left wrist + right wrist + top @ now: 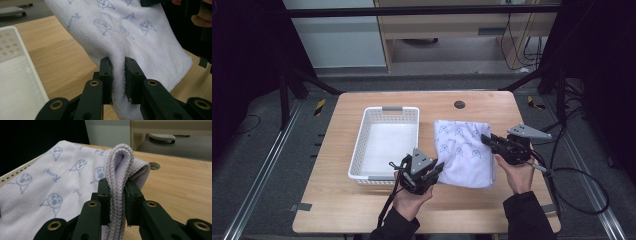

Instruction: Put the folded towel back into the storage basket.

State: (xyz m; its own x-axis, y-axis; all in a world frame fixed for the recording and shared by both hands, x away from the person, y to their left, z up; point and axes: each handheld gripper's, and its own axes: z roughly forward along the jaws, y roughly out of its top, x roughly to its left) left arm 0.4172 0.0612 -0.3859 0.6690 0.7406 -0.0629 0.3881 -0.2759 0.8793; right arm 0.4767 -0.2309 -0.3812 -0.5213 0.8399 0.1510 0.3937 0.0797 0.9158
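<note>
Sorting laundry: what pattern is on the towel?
White towel with small blue cartoon faces; clearest in left gripper view.

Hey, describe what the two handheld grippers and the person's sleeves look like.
Both the left gripper and the right gripper are black, each topped with a grey three-cornered plate. Their fingers are flat black blocks on linked arms with brass-coloured pivot rings. A black cable trails from each; the right cable loops over the table edge. The person wears dark sleeves.

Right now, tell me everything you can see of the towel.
The towel is white terry cloth printed with small blue cartoon faces and script, folded into several layers. It lies right of the basket. The left hand-held gripper pinches its near edge, and the right hand-held gripper clamps the folded right side.
</note>
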